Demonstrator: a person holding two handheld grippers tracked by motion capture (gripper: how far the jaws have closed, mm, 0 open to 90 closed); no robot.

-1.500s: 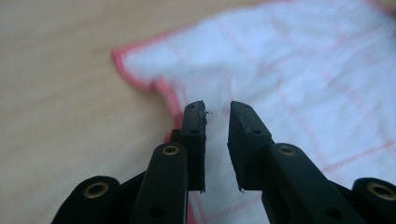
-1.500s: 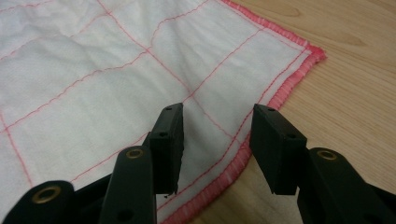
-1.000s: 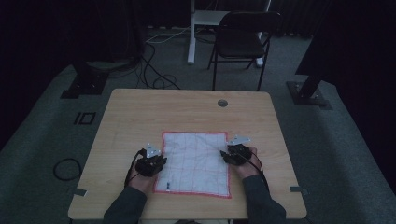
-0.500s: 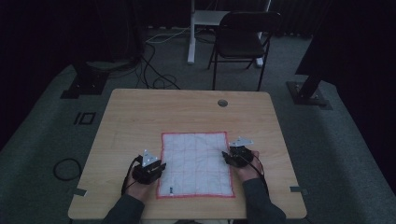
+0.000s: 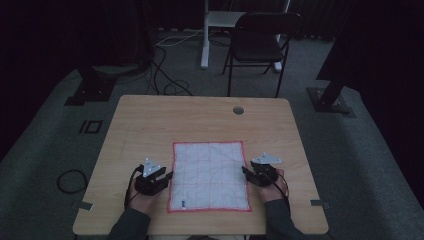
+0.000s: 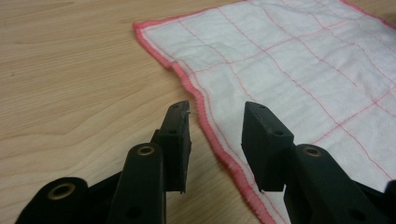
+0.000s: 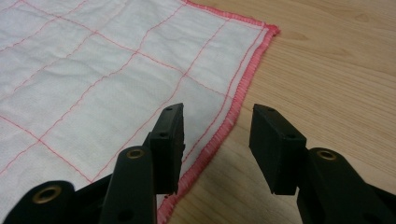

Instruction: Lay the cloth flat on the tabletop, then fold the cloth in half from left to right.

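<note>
A white cloth point(image 5: 210, 176) with a red grid and red hem lies flat on the wooden desk point(image 5: 200, 120), in the lower middle of the high view, and a gripper sits at each side edge of it. The left gripper point(image 5: 167, 176) is at lower left of the cloth, tips at the hem. In its own view the left gripper's fingers point(image 6: 177, 135) stand apart — they have just been opening — with the red hem point(image 6: 219, 149) running up between them, neither pad pressing on it; the cloth spreads into the upper right of that frame. The right gripper point(image 5: 246, 172) sits at the cloth's right edge in the high view. In the right gripper view its fingers point(image 7: 168, 140) are apart too, straddling the hem — one finger over the white fabric point(image 7: 93, 70), the other over bare wood at lower right. Nothing is clamped in either. A dark chair point(image 5: 262, 42) stands beyond the desk, at the top of the high view.
</note>
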